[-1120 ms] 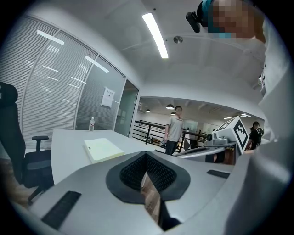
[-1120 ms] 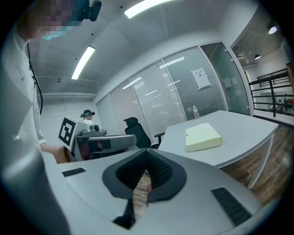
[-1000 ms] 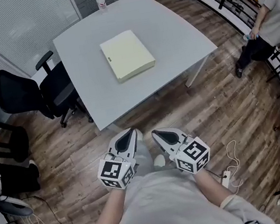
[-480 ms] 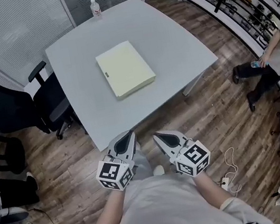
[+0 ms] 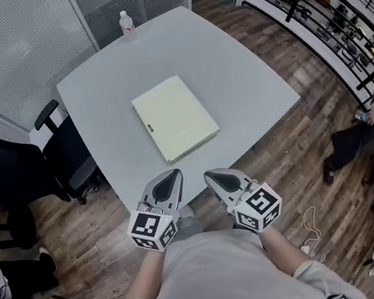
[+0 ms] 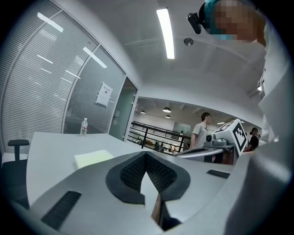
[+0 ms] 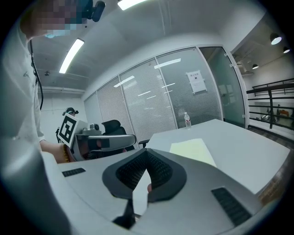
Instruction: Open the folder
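I see the pale yellow folder (image 5: 175,118) lying closed and flat around the middle of the grey table (image 5: 246,77), turned slightly askew to the table's edges.

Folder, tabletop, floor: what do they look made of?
Folder: pale yellow, matte, probably card or plastic; no glare.
Tabletop: smooth light grey, likely laminate; uniform, faint sheen.
Floor: brown planks with grain and seams; wood or wood-look vinyl, can't tell.
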`<state>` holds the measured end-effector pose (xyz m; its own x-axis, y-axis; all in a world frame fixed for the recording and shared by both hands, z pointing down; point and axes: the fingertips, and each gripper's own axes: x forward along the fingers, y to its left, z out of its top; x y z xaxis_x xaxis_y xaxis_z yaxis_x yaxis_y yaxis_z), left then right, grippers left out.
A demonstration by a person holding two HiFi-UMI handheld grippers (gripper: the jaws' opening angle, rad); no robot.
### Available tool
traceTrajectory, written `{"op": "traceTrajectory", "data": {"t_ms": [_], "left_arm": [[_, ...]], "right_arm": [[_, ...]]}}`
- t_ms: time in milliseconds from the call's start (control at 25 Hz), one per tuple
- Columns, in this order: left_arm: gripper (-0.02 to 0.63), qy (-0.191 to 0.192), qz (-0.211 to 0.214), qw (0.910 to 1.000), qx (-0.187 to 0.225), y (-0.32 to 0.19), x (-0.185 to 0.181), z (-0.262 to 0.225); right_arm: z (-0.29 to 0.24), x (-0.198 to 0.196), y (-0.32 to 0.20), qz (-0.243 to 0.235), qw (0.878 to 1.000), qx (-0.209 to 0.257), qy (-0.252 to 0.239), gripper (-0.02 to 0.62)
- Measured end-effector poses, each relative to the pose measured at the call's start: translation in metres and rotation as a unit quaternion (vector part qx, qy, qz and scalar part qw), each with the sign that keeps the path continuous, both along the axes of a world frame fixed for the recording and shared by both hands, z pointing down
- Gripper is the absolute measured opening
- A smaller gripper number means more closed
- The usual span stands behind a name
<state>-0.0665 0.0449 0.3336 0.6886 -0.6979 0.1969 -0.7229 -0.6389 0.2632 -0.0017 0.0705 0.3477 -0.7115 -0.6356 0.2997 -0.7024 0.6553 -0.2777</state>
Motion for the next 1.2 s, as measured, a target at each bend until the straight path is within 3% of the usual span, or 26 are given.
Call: {"op": "traceTrajectory", "data": {"t_ms": [240,480,1200], "left_arm": [[0.009,0.001,0.012,0.9999,-0.007,-0.035,-0.02,0.001],[0.009,-0.001,0.002,1.0,-0.003,-0.056,-0.022,0.0],[0.009,-0.015,-0.091,0.9955,-0.02,-0.078,-0.028,0.021]], "right_arm": [[-0.002,-0.017,-0.038,0.0,1.0,0.005,0.006,0.02],[0.0,-0.007,-0.058,0.0,1.0,0.001,0.013,0.02],[0.016,-0.002,-0.097,-0.087,0.995,-0.007,0.045,0.02]]}}
